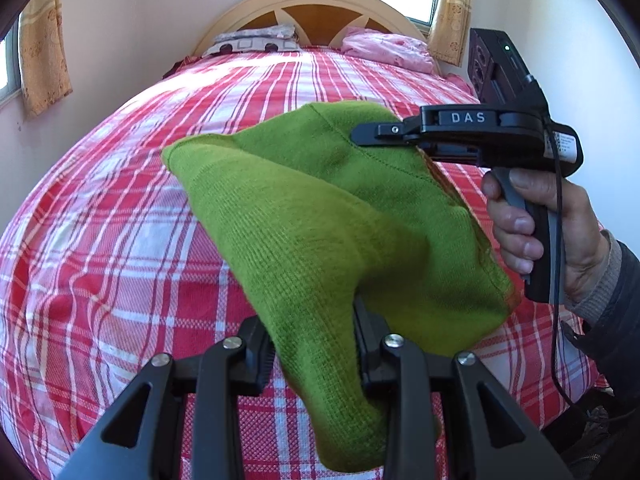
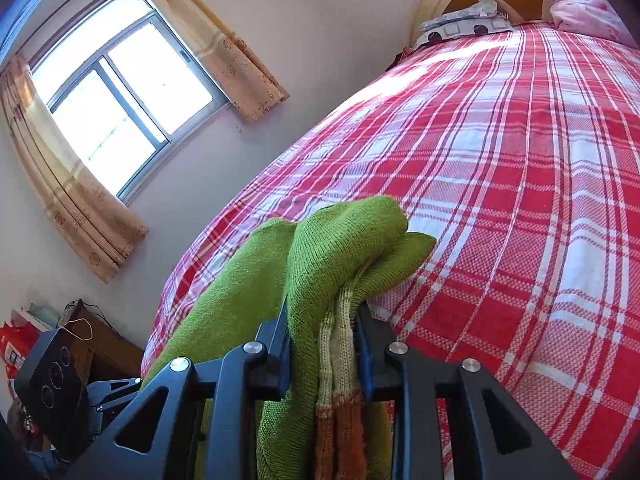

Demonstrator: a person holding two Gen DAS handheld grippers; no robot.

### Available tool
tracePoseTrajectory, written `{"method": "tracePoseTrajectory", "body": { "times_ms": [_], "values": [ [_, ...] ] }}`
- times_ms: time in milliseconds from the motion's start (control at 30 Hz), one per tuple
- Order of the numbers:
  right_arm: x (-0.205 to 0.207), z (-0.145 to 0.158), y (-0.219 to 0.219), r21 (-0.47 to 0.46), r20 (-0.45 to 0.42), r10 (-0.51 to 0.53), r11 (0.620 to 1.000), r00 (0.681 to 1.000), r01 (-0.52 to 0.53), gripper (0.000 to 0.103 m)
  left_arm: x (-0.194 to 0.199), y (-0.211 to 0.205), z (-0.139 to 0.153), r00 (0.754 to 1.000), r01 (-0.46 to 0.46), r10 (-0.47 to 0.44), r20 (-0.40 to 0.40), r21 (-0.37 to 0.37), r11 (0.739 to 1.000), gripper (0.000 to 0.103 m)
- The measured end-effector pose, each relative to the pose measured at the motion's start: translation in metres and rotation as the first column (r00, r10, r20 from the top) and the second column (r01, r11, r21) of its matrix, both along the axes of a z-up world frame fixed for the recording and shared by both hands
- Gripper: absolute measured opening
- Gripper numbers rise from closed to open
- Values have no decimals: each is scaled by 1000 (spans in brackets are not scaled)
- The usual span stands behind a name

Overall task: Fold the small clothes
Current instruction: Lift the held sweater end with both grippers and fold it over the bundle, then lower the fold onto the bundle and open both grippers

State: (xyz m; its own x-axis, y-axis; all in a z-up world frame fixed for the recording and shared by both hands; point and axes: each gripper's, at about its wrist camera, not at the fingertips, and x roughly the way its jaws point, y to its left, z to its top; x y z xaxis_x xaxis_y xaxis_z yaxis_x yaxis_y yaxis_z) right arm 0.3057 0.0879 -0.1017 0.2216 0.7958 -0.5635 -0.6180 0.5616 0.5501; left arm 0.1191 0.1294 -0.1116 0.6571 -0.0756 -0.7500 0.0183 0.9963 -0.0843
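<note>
A green knitted garment [image 1: 320,220] hangs folded in the air over the bed, held at two places. At the bottom of the left wrist view my left gripper [image 1: 312,332] is shut on one bunched end of it. My right gripper [image 1: 380,134] comes in from the right, held by a hand [image 1: 516,224], and is shut on the garment's far upper edge. In the right wrist view that gripper [image 2: 322,340] pinches several layers of the green garment [image 2: 340,240], with a striped cream and orange ribbed band [image 2: 340,400] hanging between the fingers.
The bed's red and white plaid sheet [image 1: 120,240] spreads under the garment. A patterned pillow [image 1: 256,40] and a pink one [image 1: 388,50] lie by the wooden headboard [image 1: 320,4]. A curtained window [image 2: 120,100] and a low wooden stand [image 2: 104,344] are left of the bed.
</note>
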Motion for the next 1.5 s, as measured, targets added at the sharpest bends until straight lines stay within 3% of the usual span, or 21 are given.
{"method": "tracePoseTrajectory", "body": {
  "times_ms": [233,467,600,700,833,967,1100,1200,1333,1400,1500],
  "values": [
    [11,-16,-4,-25,-40,-29,999,999,28,27,-4,2,-16,1000,11,-11,-14,5,1000,36],
    [16,-28,-10,-38,-71,-51,998,996,48,27,-6,-1,-23,1000,8,-8,-21,40,999,52],
    [15,-31,-12,-51,-74,-50,998,996,46,28,-12,-8,-13,1000,14,-13,-9,123,992,62],
    [14,-30,-14,-54,-69,-55,997,996,51,29,-20,-8,-1,999,24,-27,20,139,990,67],
    [7,-19,-26,-72,-27,-102,992,994,100,34,-22,3,11,998,-17,9,60,144,989,77],
    [-17,11,-38,-76,88,-149,985,985,156,34,-12,16,12,995,-79,70,74,130,988,87],
    [-54,39,-31,21,129,-22,1000,991,20,39,0,26,6,989,-127,117,89,113,985,91],
    [-70,32,-11,-6,112,83,997,990,-83,41,9,33,0,985,-157,149,84,95,983,97],
    [-65,-2,-3,-121,50,59,991,997,-53,41,18,38,-10,984,-170,165,62,76,983,103],
    [-58,-16,-7,-115,0,49,992,999,-49,41,22,41,-17,986,-167,164,41,62,984,103],
    [-58,-19,-4,-128,35,55,991,998,-50,41,25,43,-27,987,-158,157,32,33,987,103]
  ]
}}
